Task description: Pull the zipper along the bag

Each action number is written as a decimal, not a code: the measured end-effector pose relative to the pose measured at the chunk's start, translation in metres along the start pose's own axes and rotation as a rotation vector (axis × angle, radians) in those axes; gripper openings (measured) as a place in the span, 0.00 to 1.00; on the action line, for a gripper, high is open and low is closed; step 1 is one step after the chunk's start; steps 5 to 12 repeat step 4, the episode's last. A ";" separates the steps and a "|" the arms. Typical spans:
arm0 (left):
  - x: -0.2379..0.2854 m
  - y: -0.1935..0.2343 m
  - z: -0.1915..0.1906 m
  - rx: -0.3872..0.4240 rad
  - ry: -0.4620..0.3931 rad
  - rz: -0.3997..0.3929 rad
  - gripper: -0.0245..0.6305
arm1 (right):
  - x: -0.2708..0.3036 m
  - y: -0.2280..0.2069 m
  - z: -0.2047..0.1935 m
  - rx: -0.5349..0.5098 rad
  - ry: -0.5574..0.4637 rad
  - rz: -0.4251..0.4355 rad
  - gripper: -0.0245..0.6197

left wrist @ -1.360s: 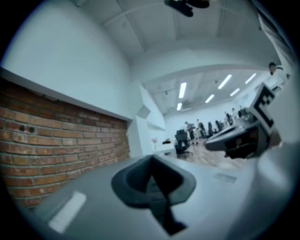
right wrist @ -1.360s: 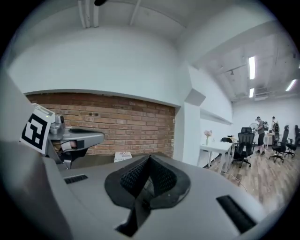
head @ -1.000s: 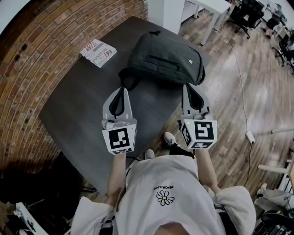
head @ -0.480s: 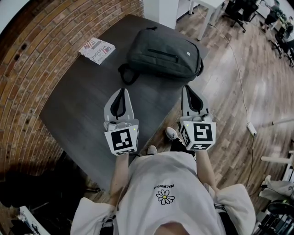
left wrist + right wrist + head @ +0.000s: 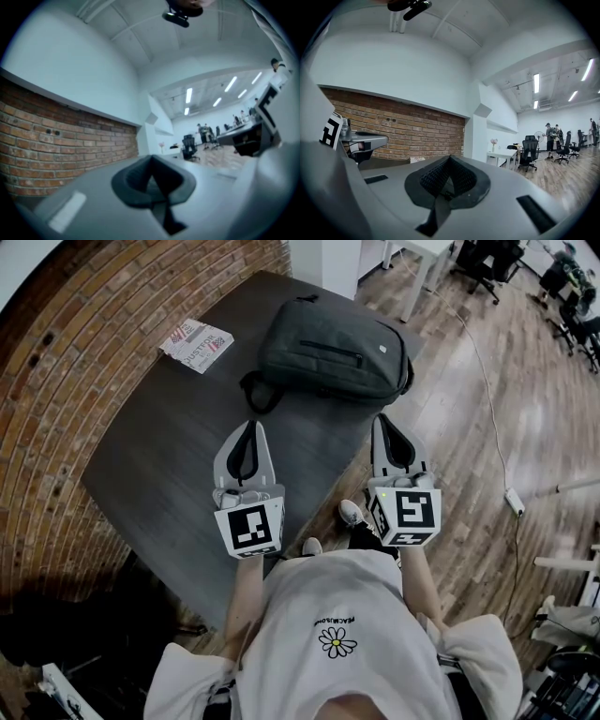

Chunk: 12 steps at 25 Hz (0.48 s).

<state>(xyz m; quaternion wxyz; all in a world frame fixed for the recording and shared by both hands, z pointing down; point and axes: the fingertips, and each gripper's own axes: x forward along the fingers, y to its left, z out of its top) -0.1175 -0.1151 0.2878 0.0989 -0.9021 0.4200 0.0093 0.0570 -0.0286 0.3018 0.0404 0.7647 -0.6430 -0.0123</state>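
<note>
Fabric bag (image 5: pixel 336 351), rounded, dark matte table (image 5: pixel 178 442)

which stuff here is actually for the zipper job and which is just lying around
For the job:
- backpack, lying on the table
- zipper across its front
- left gripper and right gripper, both shut and empty, short of the bag

Just lying about:
- booklet on the table, left of the bag
- office chairs in the background
</note>
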 end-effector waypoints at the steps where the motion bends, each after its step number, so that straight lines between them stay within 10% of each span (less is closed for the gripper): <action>1: 0.001 0.000 0.001 -0.002 -0.002 -0.001 0.04 | 0.001 0.000 0.000 0.000 0.002 0.001 0.04; 12: 0.002 -0.001 -0.001 0.005 0.007 -0.007 0.04 | 0.002 0.000 -0.001 -0.001 0.007 0.004 0.04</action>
